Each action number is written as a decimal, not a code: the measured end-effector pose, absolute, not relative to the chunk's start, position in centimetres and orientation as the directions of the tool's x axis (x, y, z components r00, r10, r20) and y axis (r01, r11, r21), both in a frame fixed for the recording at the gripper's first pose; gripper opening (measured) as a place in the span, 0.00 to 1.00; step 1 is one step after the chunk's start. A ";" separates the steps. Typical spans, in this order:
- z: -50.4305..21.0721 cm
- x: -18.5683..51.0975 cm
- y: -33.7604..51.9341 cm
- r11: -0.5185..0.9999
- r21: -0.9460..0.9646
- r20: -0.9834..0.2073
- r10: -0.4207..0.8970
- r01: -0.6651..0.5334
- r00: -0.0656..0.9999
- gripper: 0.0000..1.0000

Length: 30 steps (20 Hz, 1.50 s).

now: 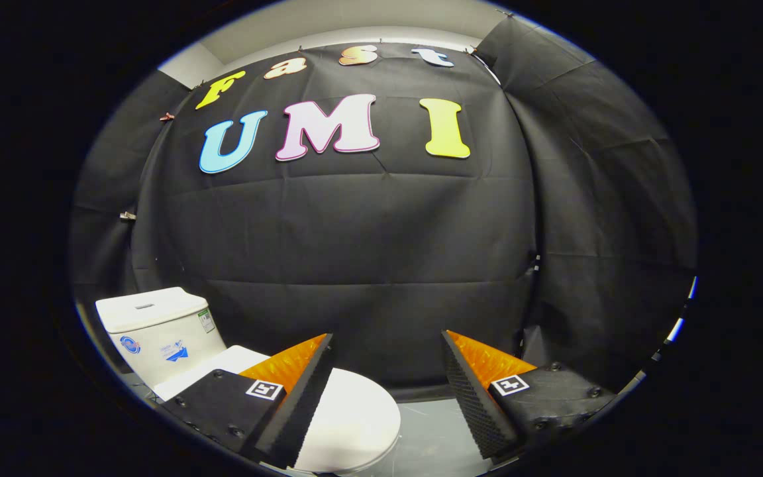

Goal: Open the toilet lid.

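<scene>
Black cloth wall fills most of the frame. One white toilet sits at the lower left, its one tank upright behind and its one lid lying down flat, smooth and glossy. My two fingers are spread wide at the bottom, grasping nothing; the left one overlaps the lid.

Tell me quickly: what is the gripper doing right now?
Gripper: open, holding nothing, above the closed toilet lid.
</scene>
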<state>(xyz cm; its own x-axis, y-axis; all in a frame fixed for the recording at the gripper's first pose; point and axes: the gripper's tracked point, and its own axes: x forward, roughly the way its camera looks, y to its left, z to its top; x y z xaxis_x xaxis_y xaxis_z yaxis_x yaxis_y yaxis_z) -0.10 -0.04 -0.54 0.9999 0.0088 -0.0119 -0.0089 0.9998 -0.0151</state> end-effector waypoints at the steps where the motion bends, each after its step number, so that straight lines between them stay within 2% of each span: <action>1: -0.5 -0.1 0.0 1.000 -0.017 -0.012 0.011 -0.011 1.000 0.98; 9: 0.5 -0.9 0.1 1.000 -0.001 -0.018 0.019 -0.019 1.000 0.98; 22: -7.7 -6.0 -2.7 0.994 0.090 -0.176 -0.040 0.056 0.984 0.98; 25: -10.0 -7.0 -3.8 0.983 0.163 -0.238 -0.047 0.088 0.970 0.98; 30: -15.4 -8.4 -3.3 0.896 0.416 -0.391 0.021 0.156 0.920 0.98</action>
<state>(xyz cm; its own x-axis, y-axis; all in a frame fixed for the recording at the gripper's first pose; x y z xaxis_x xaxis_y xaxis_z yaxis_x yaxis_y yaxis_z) -8.40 -3.32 -15.40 0.9203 0.0211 -0.3907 0.1562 0.8956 0.4164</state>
